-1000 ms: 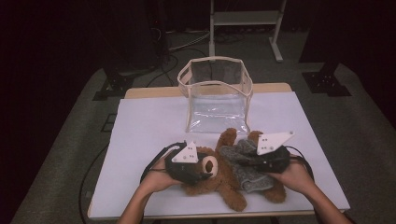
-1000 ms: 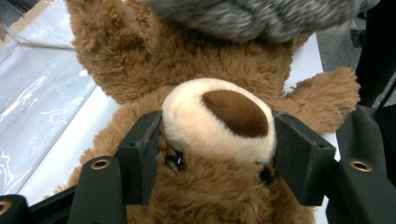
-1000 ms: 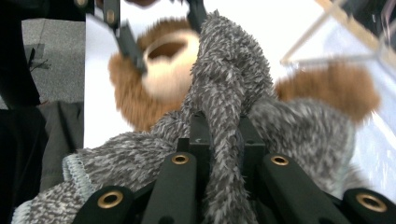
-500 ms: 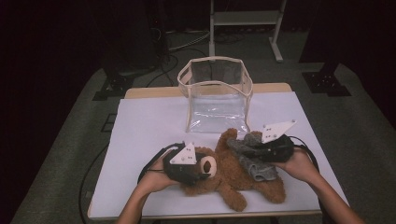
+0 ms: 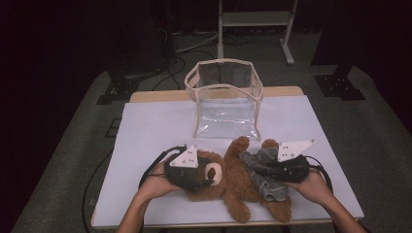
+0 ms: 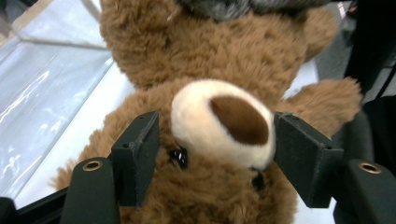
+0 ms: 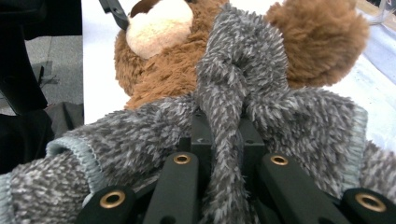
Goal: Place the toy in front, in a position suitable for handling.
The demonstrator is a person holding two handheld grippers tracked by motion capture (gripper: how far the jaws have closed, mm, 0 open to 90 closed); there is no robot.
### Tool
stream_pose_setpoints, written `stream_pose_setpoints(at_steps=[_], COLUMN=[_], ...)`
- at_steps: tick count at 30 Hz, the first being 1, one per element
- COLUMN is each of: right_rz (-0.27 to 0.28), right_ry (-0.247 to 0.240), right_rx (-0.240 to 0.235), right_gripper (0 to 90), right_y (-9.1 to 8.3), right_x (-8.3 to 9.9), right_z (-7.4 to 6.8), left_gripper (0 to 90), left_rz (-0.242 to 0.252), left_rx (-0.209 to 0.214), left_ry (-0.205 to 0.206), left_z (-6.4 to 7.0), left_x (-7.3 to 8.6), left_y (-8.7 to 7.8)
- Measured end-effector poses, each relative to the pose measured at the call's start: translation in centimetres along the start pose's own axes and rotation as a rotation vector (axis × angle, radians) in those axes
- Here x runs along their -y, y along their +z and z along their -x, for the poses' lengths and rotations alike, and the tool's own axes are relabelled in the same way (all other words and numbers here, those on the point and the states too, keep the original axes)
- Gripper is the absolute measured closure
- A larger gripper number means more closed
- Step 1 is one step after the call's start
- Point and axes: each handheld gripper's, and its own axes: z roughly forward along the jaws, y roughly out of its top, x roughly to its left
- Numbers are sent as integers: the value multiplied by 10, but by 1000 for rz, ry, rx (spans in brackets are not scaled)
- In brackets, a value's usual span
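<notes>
The white table [image 5: 145,131] is evenly lit from above; the surroundings fall into near darkness. Glare streaks the clear bag [image 5: 226,104]. In both gripper views the near jaws are sharp and the background is soft.

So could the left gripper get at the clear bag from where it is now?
Probably not right away. The left gripper has its open jaws on either side of the teddy bear's muzzle, so it is occupied. The clear bag stands open farther back on the white table, with bare surface between them.
</notes>
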Motion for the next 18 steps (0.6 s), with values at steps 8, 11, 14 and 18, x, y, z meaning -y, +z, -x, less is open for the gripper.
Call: stream_pose_setpoints(at_steps=[8, 11, 14, 18], right_rz=[-12, -9, -5, -25], right_ry=[-21, -17, -16, -37], right_rx=[15, 17, 16, 13], right_gripper=[807, 807, 807, 806], right_y=[0, 1, 0, -1], right_x=[-1, 0, 1, -3], right_z=[-5, -5, -6, -8], left_gripper=[315, 327, 378, 422], left_rz=[36, 47, 39, 35], left_rx=[8, -1, 35, 93], left_ry=[-33, -44, -58, -59], left_z=[-4, -5, -5, -2], left_x=[-3, -3, 0, 4], left_y=[-6, -10, -5, 4])
